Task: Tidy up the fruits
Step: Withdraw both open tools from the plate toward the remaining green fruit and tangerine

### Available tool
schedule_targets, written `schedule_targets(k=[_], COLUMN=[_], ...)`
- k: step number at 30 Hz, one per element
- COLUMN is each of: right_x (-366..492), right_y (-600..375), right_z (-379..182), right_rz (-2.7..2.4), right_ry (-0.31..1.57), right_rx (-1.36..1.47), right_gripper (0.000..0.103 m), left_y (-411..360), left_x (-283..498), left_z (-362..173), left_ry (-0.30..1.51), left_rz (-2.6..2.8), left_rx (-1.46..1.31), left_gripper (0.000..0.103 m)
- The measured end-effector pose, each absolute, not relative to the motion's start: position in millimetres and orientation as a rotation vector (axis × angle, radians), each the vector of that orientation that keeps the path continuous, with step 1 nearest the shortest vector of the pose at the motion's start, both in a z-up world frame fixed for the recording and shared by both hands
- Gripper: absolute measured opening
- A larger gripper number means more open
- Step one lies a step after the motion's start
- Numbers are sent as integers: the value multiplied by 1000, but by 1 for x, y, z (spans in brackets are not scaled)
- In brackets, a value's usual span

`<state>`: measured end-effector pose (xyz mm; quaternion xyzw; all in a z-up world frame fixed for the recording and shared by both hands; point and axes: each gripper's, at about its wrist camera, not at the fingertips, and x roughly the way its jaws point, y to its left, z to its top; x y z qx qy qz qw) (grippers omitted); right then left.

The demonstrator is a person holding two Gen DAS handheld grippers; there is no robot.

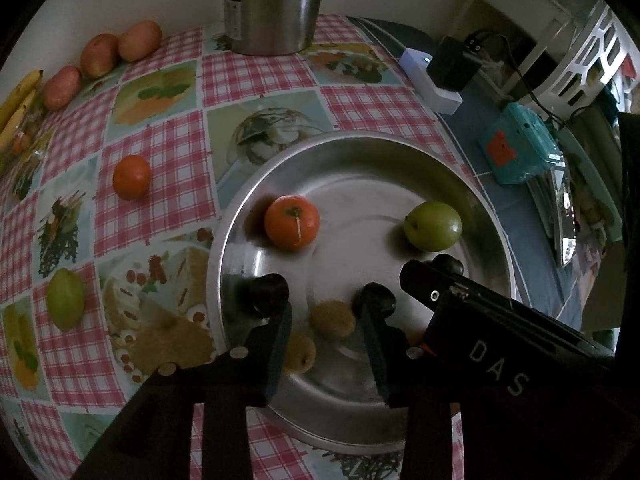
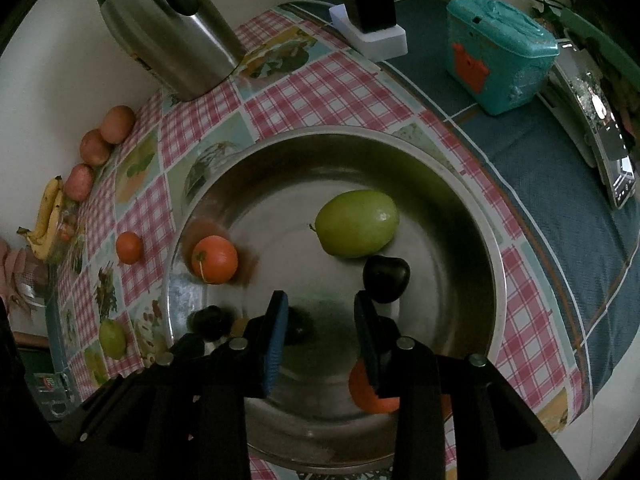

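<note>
Both grippers, left point(image 1: 326, 300) and right point(image 2: 320, 316), gape empty over the steel bowl point(image 2: 472, 216). Green fruit point(image 2: 356, 224) just past right fingertips: firm, slick, rolls; pinch across middle.

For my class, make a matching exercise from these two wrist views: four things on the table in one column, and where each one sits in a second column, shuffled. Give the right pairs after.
Things:
1. Green fruit
2. Steel kettle
3. Bananas
4. Teal box

Places:
A. At the table's left edge, next to the row of reddish fruits
B. On the blue cloth, to the right of the white charger
C. Inside the steel bowl
D. Upright on the checked cloth, behind the bowl

Pairs: 1-C, 2-D, 3-A, 4-B
</note>
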<state>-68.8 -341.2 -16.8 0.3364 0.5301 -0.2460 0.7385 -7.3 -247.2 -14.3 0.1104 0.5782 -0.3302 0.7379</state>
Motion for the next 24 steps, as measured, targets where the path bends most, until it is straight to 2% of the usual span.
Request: schedule_targets(k=[9,13,24], right_x=[-72,-73,-78], right_y=[-344,-344,-339], right_z=[-10,-6,7], right_rz=[-552,-545,-547], right_ry=[1141,1123,1082], right_rx=[740,745,757], right_gripper=[36,36,35], left_y=[-241,-234,-205], left_x=[-5,-3,10], left_z=[-5,-2,6], left_ry=[1261,1266,1287], left_rz=[-710,-693,-637], left_rx=[225,205,118], left_gripper=[64,67,68])
